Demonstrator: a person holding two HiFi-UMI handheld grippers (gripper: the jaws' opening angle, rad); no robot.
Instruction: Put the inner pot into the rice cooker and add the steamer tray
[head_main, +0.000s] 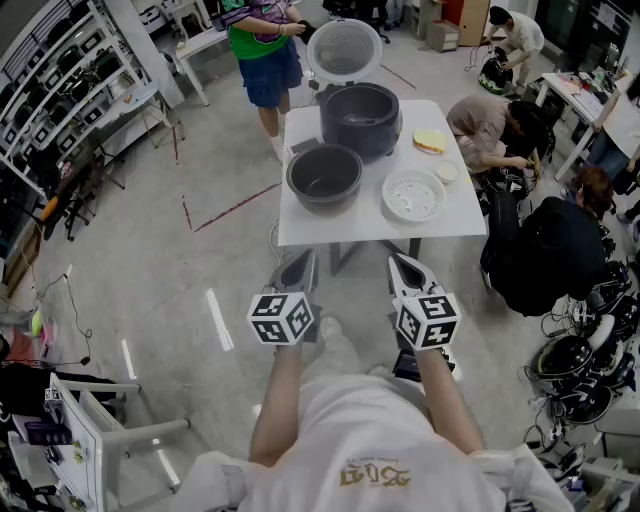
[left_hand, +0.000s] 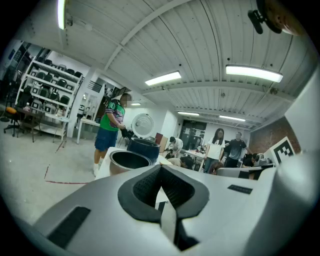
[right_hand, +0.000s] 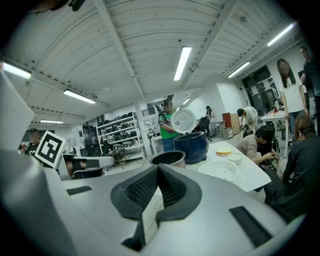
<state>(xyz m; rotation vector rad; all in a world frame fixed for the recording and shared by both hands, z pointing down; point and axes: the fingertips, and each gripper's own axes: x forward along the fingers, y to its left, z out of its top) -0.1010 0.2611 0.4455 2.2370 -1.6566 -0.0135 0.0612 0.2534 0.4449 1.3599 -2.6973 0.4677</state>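
While my left gripper (head_main: 301, 260) and right gripper (head_main: 399, 264) hang closed and empty short of the table (head_main: 300, 226), the pot (head_main: 324, 177) sits there before the open cooker (head_main: 360, 119), tray (head_main: 413, 195) just right of the pot.

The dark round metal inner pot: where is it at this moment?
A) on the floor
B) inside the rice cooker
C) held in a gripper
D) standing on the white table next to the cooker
D: the dark round metal inner pot stands on the white table, on the near side of the dark rice cooker, whose lid is open.
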